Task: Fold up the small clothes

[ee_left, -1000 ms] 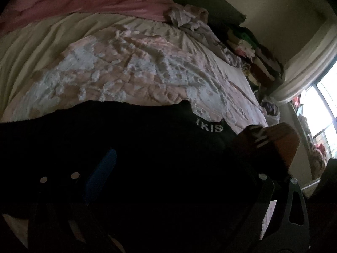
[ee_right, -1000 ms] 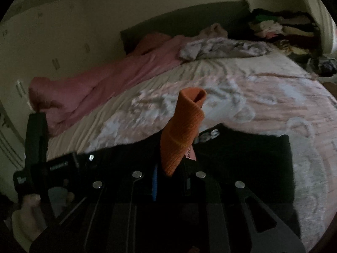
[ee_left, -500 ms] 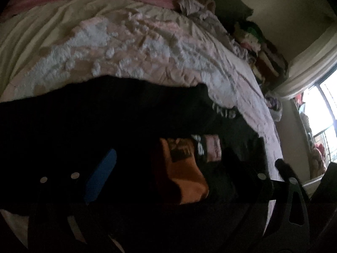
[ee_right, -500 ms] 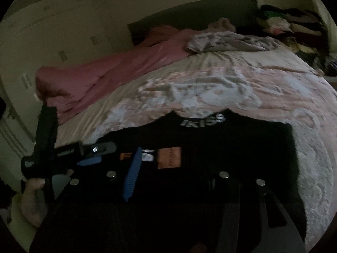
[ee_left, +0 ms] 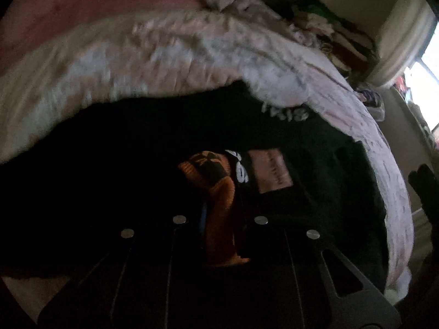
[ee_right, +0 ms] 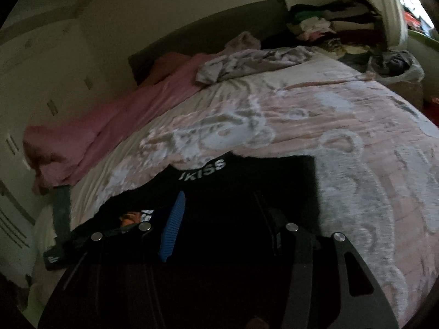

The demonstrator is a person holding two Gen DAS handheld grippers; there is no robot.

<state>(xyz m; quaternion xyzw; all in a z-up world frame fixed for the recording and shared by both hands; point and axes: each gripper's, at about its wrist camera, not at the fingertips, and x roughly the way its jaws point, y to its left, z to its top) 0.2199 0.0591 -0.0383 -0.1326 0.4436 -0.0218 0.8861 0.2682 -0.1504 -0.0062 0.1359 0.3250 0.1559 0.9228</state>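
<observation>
Dim bedroom, quilted bed (ee_right: 343,142). Left claw (ee_left: 219,219) closing on orange waistband (ee_left: 219,192) between its jaws; right claw (ee_right: 219,219) apart, empty over black garment (ee_right: 247,181). Bite deep, then lift slow.

— That flat black cotton garment (ee_right: 247,186): white letters on its band?
— Yes, and an orange knitted waistband (ee_left: 219,205) with a pale pink label (ee_left: 271,170). The quilted bedspread (ee_right: 343,126) is pink with white swirls.
— The crumpled blanket (ee_right: 109,126)?
— Plain rose.
</observation>
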